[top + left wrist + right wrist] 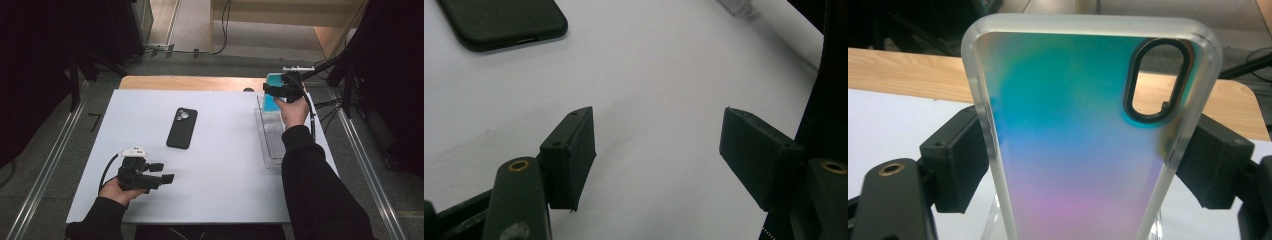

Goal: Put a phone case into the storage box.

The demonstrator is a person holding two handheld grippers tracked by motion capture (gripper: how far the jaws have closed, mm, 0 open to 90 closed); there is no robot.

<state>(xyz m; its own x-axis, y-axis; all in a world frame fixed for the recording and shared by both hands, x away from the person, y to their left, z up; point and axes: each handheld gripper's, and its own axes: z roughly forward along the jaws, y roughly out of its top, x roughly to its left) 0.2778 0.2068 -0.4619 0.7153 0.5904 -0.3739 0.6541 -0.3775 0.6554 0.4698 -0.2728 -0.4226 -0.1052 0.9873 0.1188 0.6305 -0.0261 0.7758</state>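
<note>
Iridescent phone case (1083, 145) stands upright, clamped across its width in my right gripper (283, 91) at the far right, above the clear rack (270, 137); my left gripper (150, 176) (jaws wide, empty) waits near-left.

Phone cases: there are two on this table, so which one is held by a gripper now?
The iridescent blue-to-pink case, clamped by its edges in the right gripper. The black case lies flat mid-table, untouched.
</note>
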